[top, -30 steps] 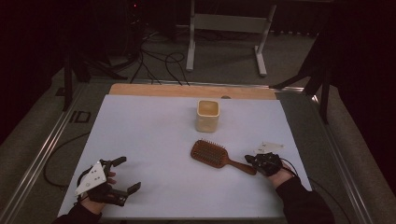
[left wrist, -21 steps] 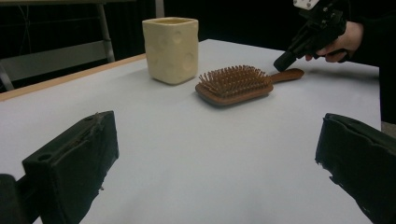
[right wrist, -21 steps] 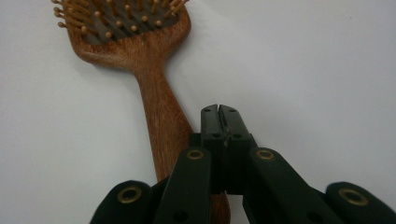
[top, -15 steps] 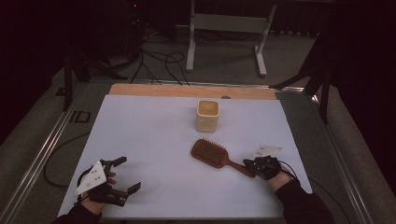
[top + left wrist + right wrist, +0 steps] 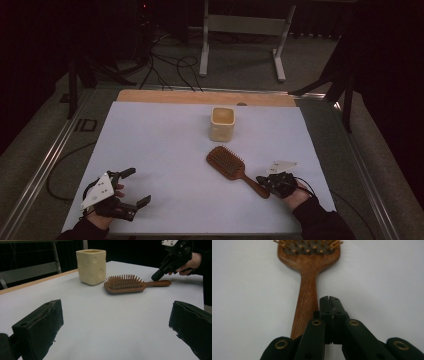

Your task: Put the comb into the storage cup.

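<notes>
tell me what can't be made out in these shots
- Inside of the cup: the high view shows its opening but too small and dim; the left gripper view shows its side wall.
- Hairbrush head: cut off by the top edge of the right gripper view.
- Right gripper: shut beside the handle; contact unclear.

White tabletop with wooden far edge, grey floor, black cables, white metal stand legs

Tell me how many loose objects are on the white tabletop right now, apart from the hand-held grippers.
2. A cream cup stands upright near the table's far middle. A wooden hairbrush lies bristles-up just nearer, its handle angled toward the right hand-held gripper. Nothing appears hidden.
</notes>
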